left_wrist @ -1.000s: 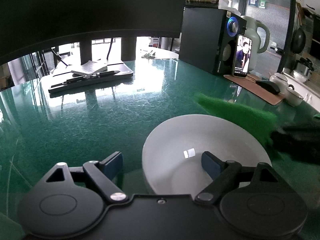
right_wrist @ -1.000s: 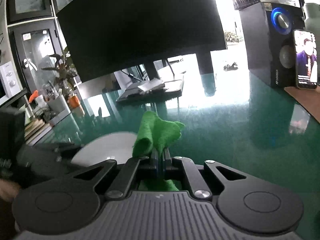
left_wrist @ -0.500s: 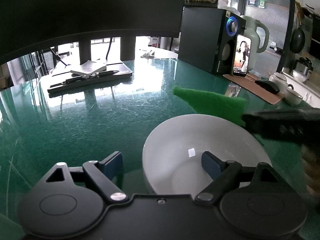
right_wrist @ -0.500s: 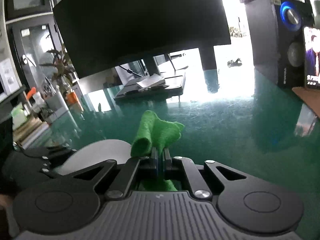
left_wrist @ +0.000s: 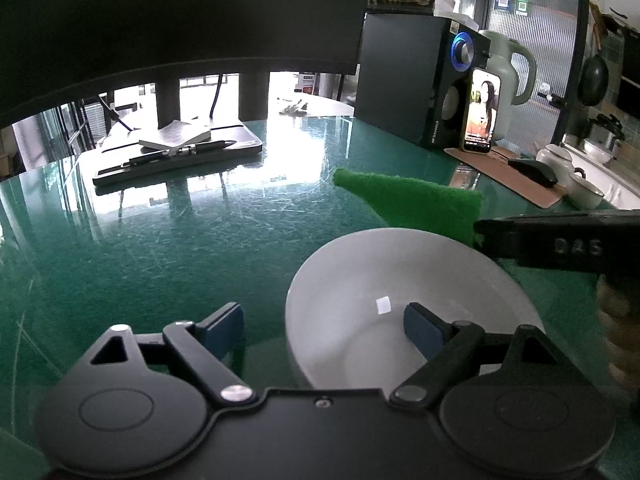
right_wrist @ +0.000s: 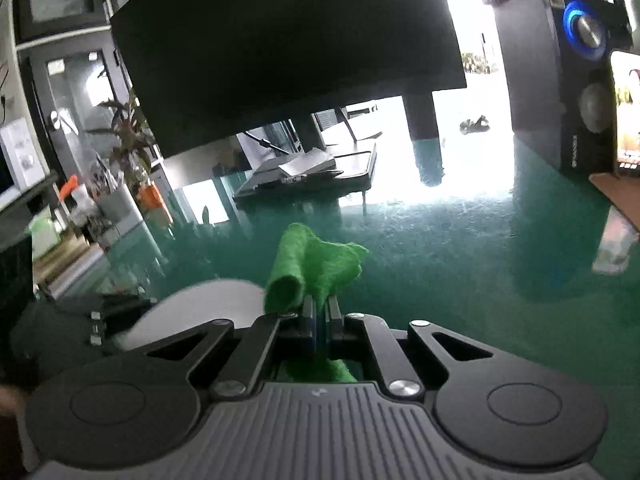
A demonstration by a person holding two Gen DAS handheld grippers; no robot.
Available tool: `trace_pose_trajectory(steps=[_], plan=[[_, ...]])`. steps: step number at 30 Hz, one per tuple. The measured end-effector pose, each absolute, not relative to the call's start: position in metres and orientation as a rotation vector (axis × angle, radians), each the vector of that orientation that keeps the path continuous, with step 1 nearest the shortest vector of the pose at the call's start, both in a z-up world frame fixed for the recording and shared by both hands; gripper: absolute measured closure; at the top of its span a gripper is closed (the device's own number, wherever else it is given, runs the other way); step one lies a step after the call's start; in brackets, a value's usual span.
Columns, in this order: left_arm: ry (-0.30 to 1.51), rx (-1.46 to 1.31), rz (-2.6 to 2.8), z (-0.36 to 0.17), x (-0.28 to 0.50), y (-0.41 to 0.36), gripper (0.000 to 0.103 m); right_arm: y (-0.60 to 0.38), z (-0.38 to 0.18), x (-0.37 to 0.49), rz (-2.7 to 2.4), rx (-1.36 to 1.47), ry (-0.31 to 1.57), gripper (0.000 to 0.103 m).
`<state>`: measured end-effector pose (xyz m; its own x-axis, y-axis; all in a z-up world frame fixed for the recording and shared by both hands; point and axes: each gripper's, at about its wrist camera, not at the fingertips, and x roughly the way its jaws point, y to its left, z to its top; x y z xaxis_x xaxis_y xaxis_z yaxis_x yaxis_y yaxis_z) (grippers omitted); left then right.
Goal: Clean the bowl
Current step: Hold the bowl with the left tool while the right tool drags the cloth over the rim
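Note:
A white bowl point(left_wrist: 404, 292) stands on the green glass table point(left_wrist: 160, 240). My left gripper point(left_wrist: 324, 324) is open, its jaws straddling the bowl's near-left rim, one finger point(left_wrist: 420, 326) inside the bowl and one outside. My right gripper point(right_wrist: 320, 312) is shut on a green scouring pad point(right_wrist: 316, 268). In the left wrist view the pad point(left_wrist: 416, 204) hangs above the bowl's far rim, with the right gripper's body point(left_wrist: 560, 242) coming in from the right. In the right wrist view the bowl point(right_wrist: 200, 308) lies low at the left, under the pad.
A black tray with a notebook and pen point(left_wrist: 180, 152) sits at the back under a large monitor point(left_wrist: 180, 12). A speaker point(left_wrist: 416, 80), phone point(left_wrist: 480, 112), kettle, brown mat with a mouse point(left_wrist: 532, 172) and cups stand at the right.
My right gripper has carried the green pad leftward, from beside the bowl's right rim to over its far rim. My left gripper and the bowl have stayed put.

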<state>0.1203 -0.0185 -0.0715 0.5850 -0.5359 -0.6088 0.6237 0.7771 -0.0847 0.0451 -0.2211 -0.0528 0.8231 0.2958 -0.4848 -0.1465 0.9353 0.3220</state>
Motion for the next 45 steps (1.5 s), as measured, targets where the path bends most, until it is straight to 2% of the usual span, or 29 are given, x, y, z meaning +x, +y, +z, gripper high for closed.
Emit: trace_pose_trajectory(steps=[4,13,20,28,36,45], plan=[[0.66,0.151,-0.684,-0.072,0.12,-0.019,0.013,-0.224,-0.05,0.025,0.248,0.243,0.552,0.097],[0.661,0.151,-0.686,-0.071,0.12,-0.02,0.013,-0.25,-0.061,0.013,0.303,0.445,0.624,0.097],[0.662,0.149,-0.689,-0.071,0.12,-0.019,0.011,-0.258,-0.078,0.058,0.328,0.628,0.675,0.097],[0.664,0.162,-0.7,-0.072,0.119,-0.021,0.009,-0.267,-0.093,0.025,0.357,0.729,0.725,0.097],[0.664,0.152,-0.688,-0.072,0.12,-0.019,0.009,-0.261,-0.087,0.078,0.347,0.773,0.722,0.097],[0.663,0.165,-0.703,-0.072,0.118,-0.022,0.008,-0.276,-0.097,0.035,0.355,0.821,0.765,0.097]])
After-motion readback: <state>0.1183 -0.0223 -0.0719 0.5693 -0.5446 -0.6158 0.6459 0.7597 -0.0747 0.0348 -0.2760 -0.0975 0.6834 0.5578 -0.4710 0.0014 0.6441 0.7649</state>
